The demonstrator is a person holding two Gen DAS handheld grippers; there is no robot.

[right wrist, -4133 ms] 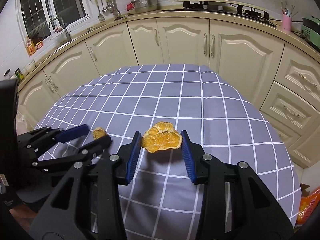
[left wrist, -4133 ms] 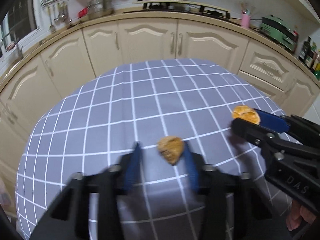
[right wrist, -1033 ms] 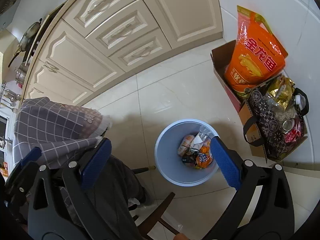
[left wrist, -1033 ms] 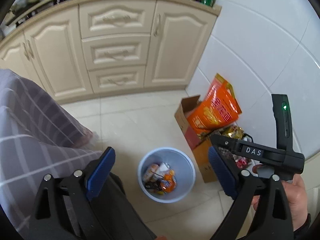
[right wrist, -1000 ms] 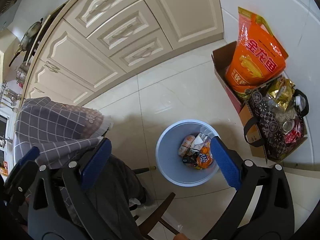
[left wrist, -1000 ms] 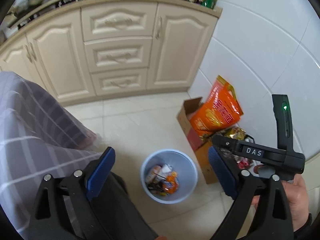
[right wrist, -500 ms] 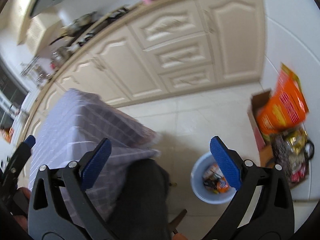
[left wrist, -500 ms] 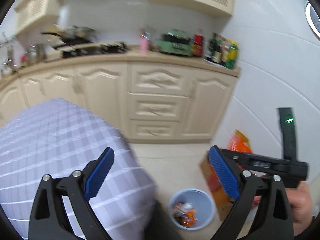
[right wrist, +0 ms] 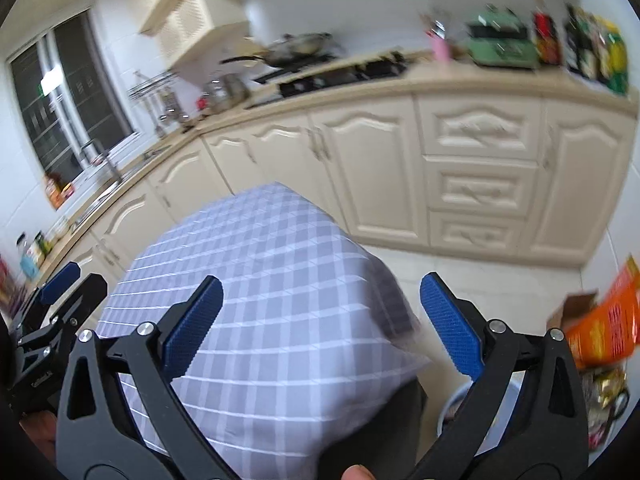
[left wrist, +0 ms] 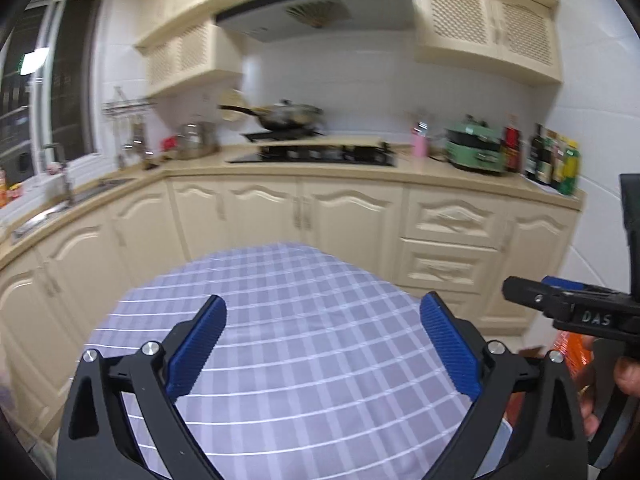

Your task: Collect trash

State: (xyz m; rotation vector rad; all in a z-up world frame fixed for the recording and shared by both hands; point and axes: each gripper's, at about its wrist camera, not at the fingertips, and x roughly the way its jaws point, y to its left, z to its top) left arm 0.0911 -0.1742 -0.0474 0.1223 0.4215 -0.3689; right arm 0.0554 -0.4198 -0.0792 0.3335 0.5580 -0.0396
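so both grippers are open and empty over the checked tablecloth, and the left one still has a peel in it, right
Not quite. The left gripper is open and empty, as the left wrist view shows: nothing sits between its blue pads. The right gripper is likewise open and empty, both facing the checked tablecloth.

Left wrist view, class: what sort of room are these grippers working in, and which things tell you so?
A home kitchen, almost certainly. A pan sits on a gas hob beneath an extractor hood, cream cabinets run under the worktop, and a sink with a tap lies by the window.
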